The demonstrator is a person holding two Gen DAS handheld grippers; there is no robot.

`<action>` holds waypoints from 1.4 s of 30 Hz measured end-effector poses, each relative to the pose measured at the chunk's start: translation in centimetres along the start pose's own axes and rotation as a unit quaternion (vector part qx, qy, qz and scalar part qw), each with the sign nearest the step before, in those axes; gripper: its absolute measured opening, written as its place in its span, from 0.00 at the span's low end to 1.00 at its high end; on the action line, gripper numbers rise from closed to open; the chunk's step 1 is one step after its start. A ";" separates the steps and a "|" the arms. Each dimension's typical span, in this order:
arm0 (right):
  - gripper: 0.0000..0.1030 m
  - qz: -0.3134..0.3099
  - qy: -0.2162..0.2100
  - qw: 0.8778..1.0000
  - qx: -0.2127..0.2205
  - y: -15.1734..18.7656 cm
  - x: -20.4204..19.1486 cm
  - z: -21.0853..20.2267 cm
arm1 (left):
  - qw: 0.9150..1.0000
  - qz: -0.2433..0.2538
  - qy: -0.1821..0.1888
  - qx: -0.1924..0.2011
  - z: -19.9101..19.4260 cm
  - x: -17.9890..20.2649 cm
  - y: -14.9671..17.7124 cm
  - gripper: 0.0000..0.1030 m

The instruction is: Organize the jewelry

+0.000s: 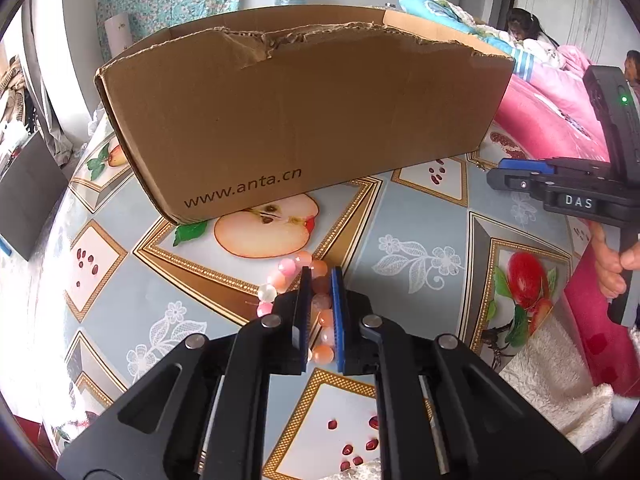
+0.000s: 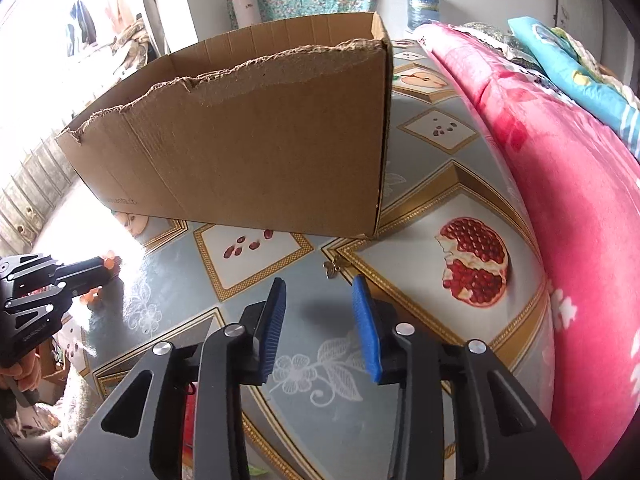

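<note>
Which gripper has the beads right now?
The left gripper: its pads are shut on the pink bead bracelet. The right gripper is open, holding nothing.

Bright daylight fills both fisheye views. In the right wrist view, light floods in from the upper left, washing the window (image 2: 60, 20) to white and throwing glare across the left edge of the table (image 2: 100, 240). A soft shadow lies on the table below the right hand-held gripper (image 2: 319, 294). Straight lines bow near the dark, rounded corners. The box (image 1: 296, 120) looks sharp; the edges smear.
</note>
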State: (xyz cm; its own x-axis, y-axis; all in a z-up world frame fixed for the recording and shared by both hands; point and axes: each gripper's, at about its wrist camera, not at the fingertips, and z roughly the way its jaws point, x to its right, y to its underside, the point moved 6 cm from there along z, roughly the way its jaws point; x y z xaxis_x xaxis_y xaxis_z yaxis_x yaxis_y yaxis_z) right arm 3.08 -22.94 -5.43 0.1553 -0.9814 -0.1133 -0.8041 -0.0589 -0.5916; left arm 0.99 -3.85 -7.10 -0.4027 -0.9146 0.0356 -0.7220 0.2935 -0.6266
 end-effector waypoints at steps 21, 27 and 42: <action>0.06 -0.087 -0.005 0.996 -0.027 -1.5 -0.5 1.4 | 1.000 -0.001 0.009 0.004 -0.4 -0.4 0.1 0.08; 0.04 -0.038 -0.026 0.999 -0.022 -1.1 0.4 0.6 | 1.000 -0.001 0.008 0.004 -0.4 -0.4 0.1 0.08; 0.04 0.024 -0.010 1.000 -0.004 -1.3 2.8 -0.8 | 1.000 -0.002 0.009 0.008 -0.4 -0.5 0.2 0.08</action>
State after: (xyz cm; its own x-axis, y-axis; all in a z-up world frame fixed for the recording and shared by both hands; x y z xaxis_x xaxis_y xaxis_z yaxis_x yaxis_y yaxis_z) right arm 4.08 -25.77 -4.32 0.1271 -0.9793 -0.1573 -0.8154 -0.0129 -0.5787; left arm 0.81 -3.26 -6.90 -0.4110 -0.9101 0.0521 -0.7146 0.2861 -0.6384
